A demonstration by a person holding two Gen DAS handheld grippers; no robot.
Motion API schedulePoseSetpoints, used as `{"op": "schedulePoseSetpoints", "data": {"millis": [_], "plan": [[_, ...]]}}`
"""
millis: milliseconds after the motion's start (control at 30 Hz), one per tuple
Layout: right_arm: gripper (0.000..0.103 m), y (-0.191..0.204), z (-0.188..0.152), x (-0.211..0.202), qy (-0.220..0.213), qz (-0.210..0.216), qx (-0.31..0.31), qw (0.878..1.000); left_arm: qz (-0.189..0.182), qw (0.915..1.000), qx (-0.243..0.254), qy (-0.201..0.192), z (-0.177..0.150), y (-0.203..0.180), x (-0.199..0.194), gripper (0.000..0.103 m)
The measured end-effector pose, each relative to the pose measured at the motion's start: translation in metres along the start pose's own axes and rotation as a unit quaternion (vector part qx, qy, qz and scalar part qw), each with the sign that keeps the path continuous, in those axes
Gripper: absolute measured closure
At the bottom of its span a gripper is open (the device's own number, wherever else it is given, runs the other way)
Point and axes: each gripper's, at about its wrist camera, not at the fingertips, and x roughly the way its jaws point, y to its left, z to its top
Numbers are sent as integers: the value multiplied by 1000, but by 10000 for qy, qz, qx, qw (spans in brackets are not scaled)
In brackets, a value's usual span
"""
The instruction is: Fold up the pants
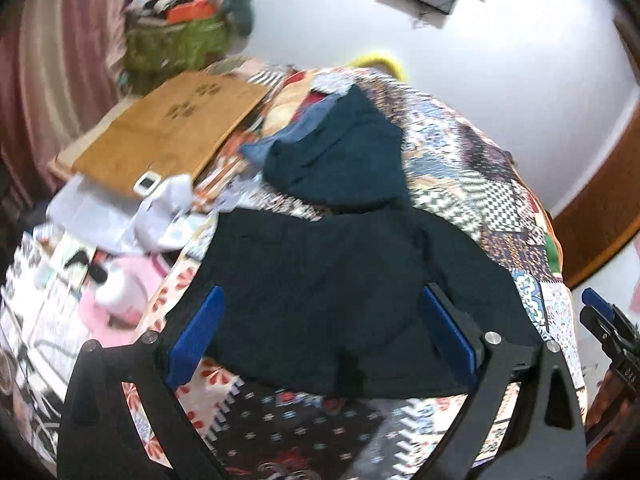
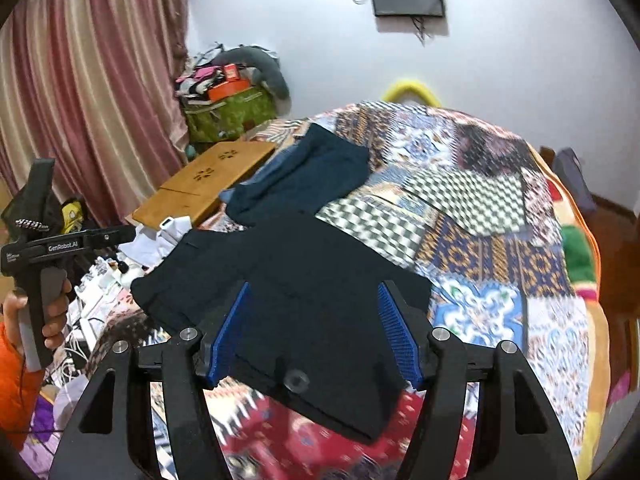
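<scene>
Dark navy pants (image 1: 332,292) lie partly folded on a patchwork bedspread (image 1: 472,160); they also show in the right wrist view (image 2: 304,280), with a button near the waist (image 2: 296,381). A teal-blue garment (image 1: 340,152) lies beyond them, also in the right wrist view (image 2: 308,172). My left gripper (image 1: 320,304) is open and empty, hovering over the pants' near part. My right gripper (image 2: 314,300) is open and empty above the pants' waist. The right gripper's tip shows at the left view's right edge (image 1: 600,312). The left gripper's body, held by a hand, shows at the right view's left (image 2: 44,248).
A wooden lap desk (image 1: 168,132) lies at the bed's left, with white papers (image 1: 104,208) and a pink item (image 1: 124,284) nearer. A green bag (image 2: 232,112) piled with things stands by the pink curtain (image 2: 88,92). A yellow object (image 2: 412,90) sits behind the bed.
</scene>
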Motion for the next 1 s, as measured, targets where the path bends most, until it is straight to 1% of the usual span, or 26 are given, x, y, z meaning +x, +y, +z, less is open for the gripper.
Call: {"op": "schedulePoseSetpoints", "data": {"millis": [33, 67, 167, 200, 267, 333, 433, 500, 533, 567, 733, 767, 800, 833, 867, 900, 933, 967, 1000], "plan": [[42, 8, 1, 10, 55, 88, -41, 9999, 8, 9999, -89, 94, -3, 9, 4, 5], [42, 8, 1, 10, 55, 88, -41, 9999, 3, 9997, -161, 191, -6, 16, 7, 5], [42, 22, -1, 31, 258, 194, -114, 9994, -63, 9977, -442, 516, -18, 39, 20, 5], [42, 26, -4, 36, 317, 203, -153, 9992, -125, 9963, -573, 632, -23, 46, 24, 5], [42, 34, -9, 49, 482, 215, -267, 9983, -402, 9917, -842, 882, -33, 57, 33, 5], [42, 40, -16, 65, 691, 208, -411, 9965, -744, 9838, -1129, 1175, -41, 67, 43, 5], [42, 44, -26, 80, 978, 210, -561, 9934, -1031, 9741, -1420, 1424, -50, 77, 53, 5], [42, 45, -32, 85, 1129, 291, -587, 9914, -1293, 9645, -1638, 1617, -56, 83, 63, 5], [42, 45, -32, 85, 1136, 328, -573, 9913, -1518, 9560, -1821, 1725, -60, 88, 71, 5], [42, 44, -32, 85, 1174, 364, -562, 9908, -1582, 9513, -1966, 1772, -63, 92, 77, 5], [40, 46, -33, 89, 1314, 416, -613, 9885, -1811, 9387, -2387, 1704, -62, 106, 100, 5], [39, 47, -33, 89, 1324, 432, -613, 9884, -1809, 9383, -2408, 1700, -59, 108, 104, 9], [39, 47, -33, 89, 1332, 447, -612, 9882, -1768, 9404, -2364, 1689, -57, 109, 108, 15], [39, 47, -34, 90, 1332, 468, -597, 9882, -1675, 9432, -2299, 1715, -55, 109, 113, 30], [39, 47, -34, 91, 1331, 484, -578, 9882, -1653, 9431, -2302, 1739, -53, 112, 116, 42], [39, 47, -35, 91, 1335, 501, -560, 9882, -1645, 9419, -2347, 1752, -50, 115, 121, 48], [39, 47, -35, 91, 1342, 513, -550, 9881, -1641, 9395, -2427, 1776, -49, 120, 126, 59], [39, 47, -35, 91, 1348, 521, -544, 9880, -1651, 9382, -2470, 1775, -47, 124, 129, 64], [39, 48, -35, 91, 1352, 524, -543, 9879, -1660, 9382, -2483, 1747, -45, 127, 130, 67]]}}
